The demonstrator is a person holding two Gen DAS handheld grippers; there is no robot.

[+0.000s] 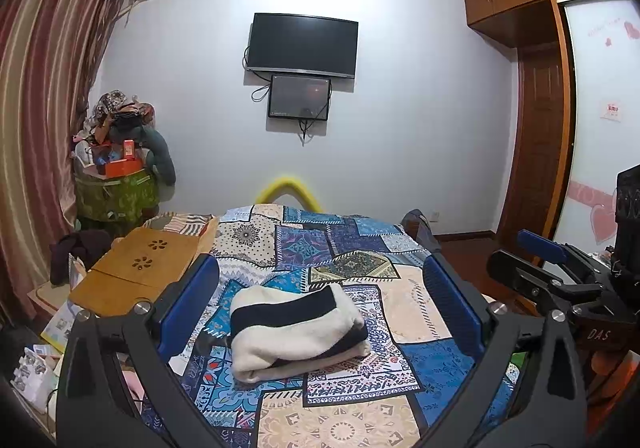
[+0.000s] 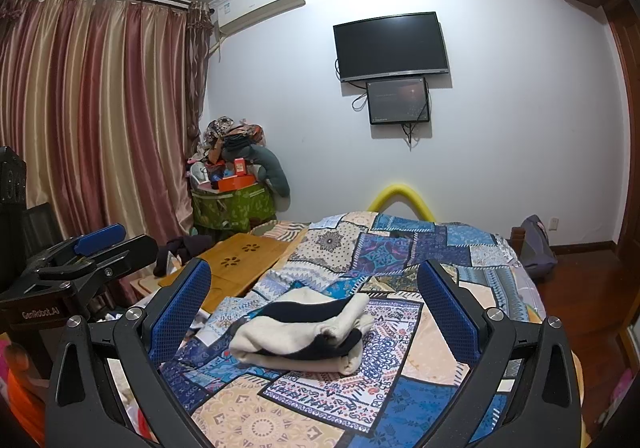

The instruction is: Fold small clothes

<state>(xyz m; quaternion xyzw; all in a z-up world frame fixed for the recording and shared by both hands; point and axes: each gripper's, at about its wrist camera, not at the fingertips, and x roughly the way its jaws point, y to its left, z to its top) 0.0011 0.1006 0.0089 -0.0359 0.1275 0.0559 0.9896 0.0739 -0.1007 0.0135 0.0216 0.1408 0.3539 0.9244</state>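
Note:
A cream garment with black bands (image 1: 298,330) lies folded into a compact bundle on the patchwork bedspread (image 1: 416,312). My left gripper (image 1: 320,276) hovers above and in front of it, blue pads spread wide, nothing between them. In the right wrist view the same folded garment (image 2: 304,332) sits between and beyond the wide-apart fingers of my right gripper (image 2: 314,280), which also holds nothing. The right gripper (image 1: 540,244) shows at the right edge of the left wrist view, and the left gripper (image 2: 100,234) at the left of the right wrist view.
A wooden lap desk (image 1: 140,268) lies on the bed's left side near dark clothes (image 1: 78,248). A heaped green basket (image 1: 116,192) stands in the corner by striped curtains (image 1: 44,96). A television (image 1: 302,44) hangs on the far wall. A wardrobe (image 1: 548,88) is at right.

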